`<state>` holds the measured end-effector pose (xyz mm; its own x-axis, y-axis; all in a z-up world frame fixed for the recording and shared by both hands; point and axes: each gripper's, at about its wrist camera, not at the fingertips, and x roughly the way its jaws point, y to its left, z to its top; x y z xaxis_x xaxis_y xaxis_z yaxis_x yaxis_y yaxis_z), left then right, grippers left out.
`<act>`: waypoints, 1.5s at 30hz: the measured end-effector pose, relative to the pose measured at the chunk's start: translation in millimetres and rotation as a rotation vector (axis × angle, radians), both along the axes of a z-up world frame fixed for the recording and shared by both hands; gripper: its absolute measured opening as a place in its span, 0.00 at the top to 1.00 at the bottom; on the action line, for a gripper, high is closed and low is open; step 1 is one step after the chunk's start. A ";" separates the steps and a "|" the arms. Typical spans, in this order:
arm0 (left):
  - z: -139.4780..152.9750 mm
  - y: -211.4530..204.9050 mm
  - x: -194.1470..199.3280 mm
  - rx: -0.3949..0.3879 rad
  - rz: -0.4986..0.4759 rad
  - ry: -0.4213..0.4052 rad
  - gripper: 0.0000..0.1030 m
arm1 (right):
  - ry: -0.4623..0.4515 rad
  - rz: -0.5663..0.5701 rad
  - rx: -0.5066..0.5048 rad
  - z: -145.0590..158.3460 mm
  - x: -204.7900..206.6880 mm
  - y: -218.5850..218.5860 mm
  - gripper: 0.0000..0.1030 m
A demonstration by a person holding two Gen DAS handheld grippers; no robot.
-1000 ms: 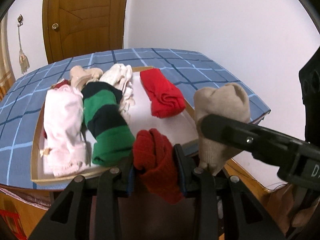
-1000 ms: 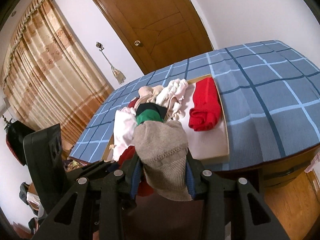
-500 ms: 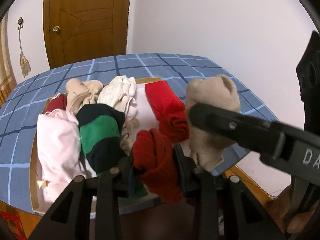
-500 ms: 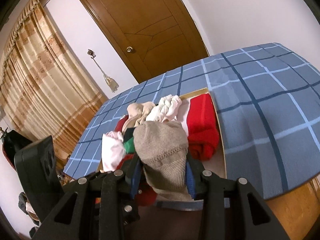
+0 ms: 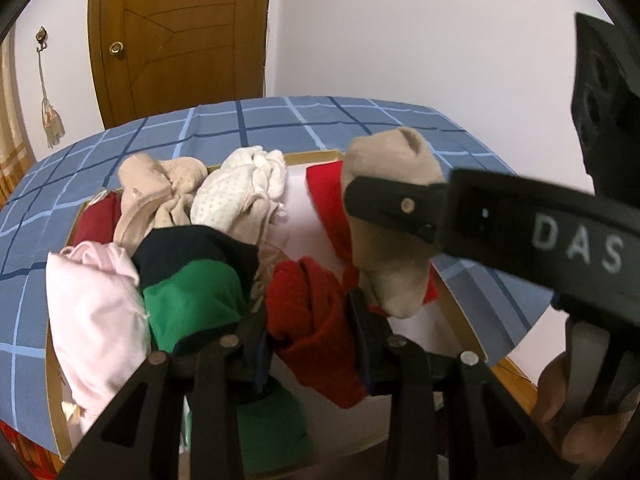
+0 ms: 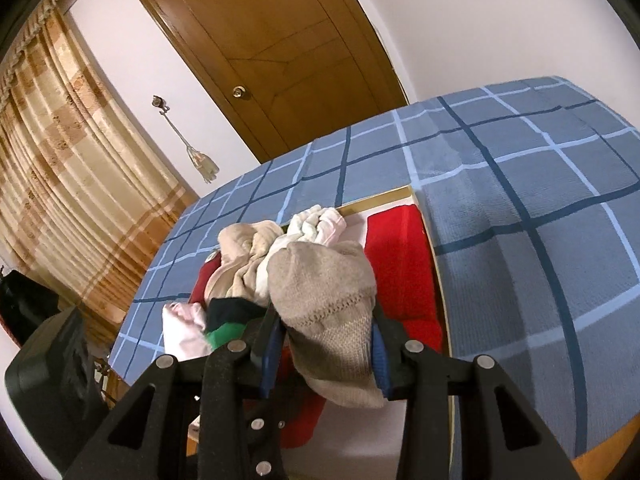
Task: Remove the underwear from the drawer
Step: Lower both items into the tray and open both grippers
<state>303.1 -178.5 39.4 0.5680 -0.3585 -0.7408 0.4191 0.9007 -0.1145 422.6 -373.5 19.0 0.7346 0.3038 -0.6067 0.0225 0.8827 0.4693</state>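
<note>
two grippers up front, each clamped on a bundle. left gripper with fingers closed tight on a dark red knitted roll, hanging in the air just above the near end of the drawer. right gripper with fingers pressed on a beige knitted bundle, held up over the drawer's right half; same bundle seen from the left camera poking up past the right gripper's black body, marked "das".

below, open drawer with white lining, resting on a blue checked cloth; whether bed or bench underneath, can't tell. still lying inside: pale pink folded piece at the left edge, green and navy striped roll just beside it, tan crumpled piece and white dotted piece at the far end, bright red folded piece along the right side, partly hidden behind the beige bundle. dark red scrap tucked at the far left corner.

beyond, wooden door, striped curtain, white wall.
</note>
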 end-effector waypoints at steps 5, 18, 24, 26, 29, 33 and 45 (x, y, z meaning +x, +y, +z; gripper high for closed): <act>-5.7 -2.6 8.5 0.011 0.005 0.008 0.68 | 0.030 -0.003 -0.008 -6.4 18.5 -1.1 0.61; -21.2 -3.8 34.1 0.053 0.081 0.008 0.68 | 0.080 -0.013 -0.011 -21.3 54.3 4.3 0.60; -24.3 -6.0 34.1 0.049 0.088 0.003 0.68 | 0.098 0.013 -0.006 -28.3 70.5 8.7 0.61; -26.2 -6.4 34.3 0.052 0.092 -0.005 0.68 | 0.101 0.022 -0.003 -30.3 74.2 9.4 0.61; -29.3 -10.1 32.1 0.062 0.096 -0.025 0.67 | 0.102 0.038 0.002 -33.8 77.6 10.2 0.61; -33.6 -14.0 28.2 0.067 0.097 -0.047 0.64 | 0.091 0.053 0.009 -37.4 78.8 9.1 0.61; -29.4 -14.5 11.6 0.035 0.075 -0.004 0.36 | -0.021 0.110 0.123 -24.6 56.0 -5.6 0.36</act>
